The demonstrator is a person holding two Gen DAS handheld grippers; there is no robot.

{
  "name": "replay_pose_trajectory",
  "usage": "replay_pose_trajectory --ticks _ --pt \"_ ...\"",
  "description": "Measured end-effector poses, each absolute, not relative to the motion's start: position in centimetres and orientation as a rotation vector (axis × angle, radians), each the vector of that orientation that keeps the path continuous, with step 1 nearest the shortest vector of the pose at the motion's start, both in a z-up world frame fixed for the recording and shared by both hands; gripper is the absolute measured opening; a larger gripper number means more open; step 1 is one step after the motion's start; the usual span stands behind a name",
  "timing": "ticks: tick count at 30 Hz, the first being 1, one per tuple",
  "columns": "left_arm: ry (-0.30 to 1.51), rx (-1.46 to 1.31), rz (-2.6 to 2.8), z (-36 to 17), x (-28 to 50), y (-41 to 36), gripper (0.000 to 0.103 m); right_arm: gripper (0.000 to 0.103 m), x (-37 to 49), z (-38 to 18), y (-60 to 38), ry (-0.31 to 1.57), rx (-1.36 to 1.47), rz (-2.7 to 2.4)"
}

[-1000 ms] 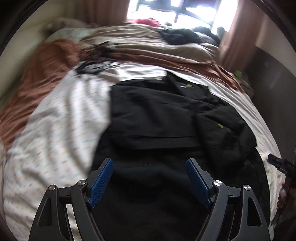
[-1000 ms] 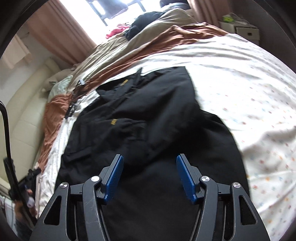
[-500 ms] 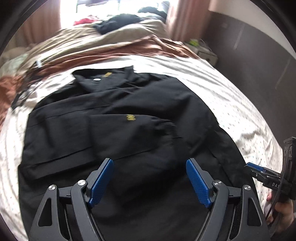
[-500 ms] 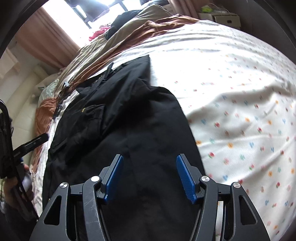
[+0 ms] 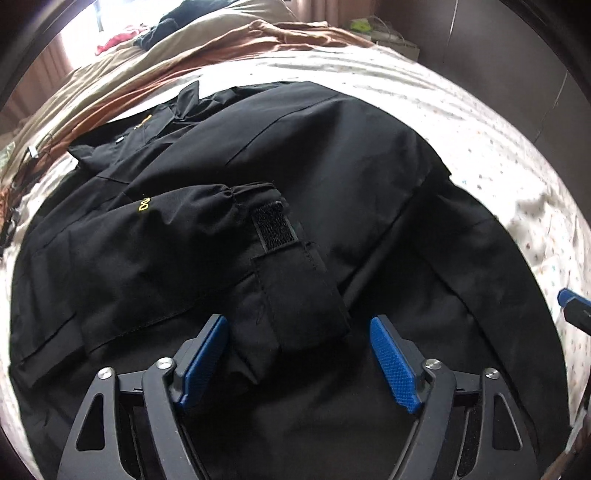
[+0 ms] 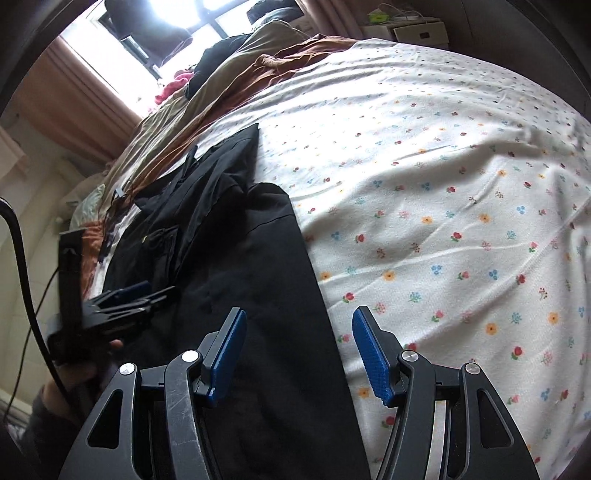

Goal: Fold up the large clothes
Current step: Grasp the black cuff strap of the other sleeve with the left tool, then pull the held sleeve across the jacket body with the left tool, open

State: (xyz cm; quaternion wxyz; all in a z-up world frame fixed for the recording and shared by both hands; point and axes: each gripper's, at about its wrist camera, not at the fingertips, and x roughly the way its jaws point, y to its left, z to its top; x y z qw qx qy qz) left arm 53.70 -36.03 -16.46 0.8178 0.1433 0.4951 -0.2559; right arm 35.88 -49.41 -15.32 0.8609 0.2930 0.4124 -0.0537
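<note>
A large black jacket (image 5: 332,166) lies spread on the bed, one sleeve folded across its front. The sleeve's cuff (image 5: 236,206) with its velcro tab (image 5: 275,229) lies between the fingers of my left gripper (image 5: 297,325). Its jaws are closing, and the blue pads stand clear of the cloth on both sides. My right gripper (image 6: 299,315) hangs open over the jacket's (image 6: 229,229) right-hand edge, which runs between its fingers. In the right wrist view the left gripper (image 6: 122,299) shows at the left, held by a hand.
A white flowered sheet (image 6: 443,203) covers the bed to the right of the jacket. Brown and beige blankets (image 5: 207,55) and a heap of dark clothes (image 6: 218,62) lie at the far end under a window. A nightstand (image 6: 417,29) stands at the far right. A black cable (image 6: 22,266) hangs at the left.
My left gripper has swept across the jacket and dropped close over the folded sleeve's cuff, its jaws narrower. My right gripper has shifted to the jacket's right edge, with more sheet in view.
</note>
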Motion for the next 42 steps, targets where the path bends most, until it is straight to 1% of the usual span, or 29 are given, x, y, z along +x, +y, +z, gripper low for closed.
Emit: replay_pose_trajectory --ticks 1,2,3,4,11,13,20,21,27,32,35,36,37,38,39,40,42 --pt "1.049 0.300 -0.545 -16.3 53.8 -35.8 0.054 0.060 35.9 -15.2 -49.5 0.863 0.612 -0.113" --pt "1.051 0.286 -0.568 -15.9 53.9 -35.6 0.052 0.060 36.1 -15.0 -49.5 0.859 0.609 -0.114" --pt "1.054 0.273 -0.587 -15.6 53.9 -35.5 0.042 0.060 36.2 -14.8 -49.4 0.854 0.607 -0.113" --pt "1.053 0.251 -0.618 -15.1 54.0 -35.3 0.038 0.060 36.5 -14.6 -49.4 0.850 0.606 -0.112" --pt "0.987 0.101 -0.631 -10.3 54.7 -31.3 0.033 0.060 38.6 -13.9 -47.7 0.851 0.580 -0.089" --pt "0.960 0.076 -0.617 -8.9 55.1 -29.9 0.029 0.060 39.2 -14.0 -47.1 0.860 0.574 -0.081" --pt "0.917 -0.031 -0.556 -5.5 56.2 -22.9 0.027 0.060 40.9 -13.8 -44.8 0.875 0.553 -0.055" --pt "0.914 -0.037 -0.541 -5.3 56.1 -22.0 0.019 0.060 41.1 -13.8 -44.5 0.876 0.552 -0.051" --pt "0.932 -0.107 -0.445 -5.2 55.9 -15.7 0.018 0.060 41.9 -13.4 -42.3 0.888 0.531 -0.028" --pt "0.968 -0.176 -0.357 -6.2 55.9 -11.2 0.019 0.060 43.5 -13.5 -40.7 0.910 0.528 0.002" --pt "1.028 -0.187 -0.346 -7.1 56.2 -10.8 0.025 0.060 44.1 -13.3 -40.0 0.908 0.535 0.017" --pt "1.036 -0.187 -0.356 -7.2 56.2 -10.9 0.034 0.060 44.1 -13.2 -39.9 0.906 0.532 0.017" --pt "1.041 -0.182 -0.373 -7.4 56.2 -11.4 0.050 0.060 44.0 -13.2 -39.8 0.903 0.525 0.015" --pt "1.038 -0.171 -0.392 -7.5 56.0 -12.2 0.060 0.060 43.8 -13.2 -39.8 0.901 0.521 0.010" --pt "1.024 -0.157 -0.408 -7.4 55.8 -13.1 0.076 0.060 43.6 -13.3 -40.0 0.902 0.521 0.006" --pt "1.010 -0.147 -0.420 -7.3 55.5 -13.7 0.085 0.060 43.4 -13.4 -40.1 0.905 0.521 0.000" --pt "0.987 -0.122 -0.449 -7.3 55.2 -15.7 0.087 0.060 43.0 -13.8 -40.6 0.911 0.514 -0.009"
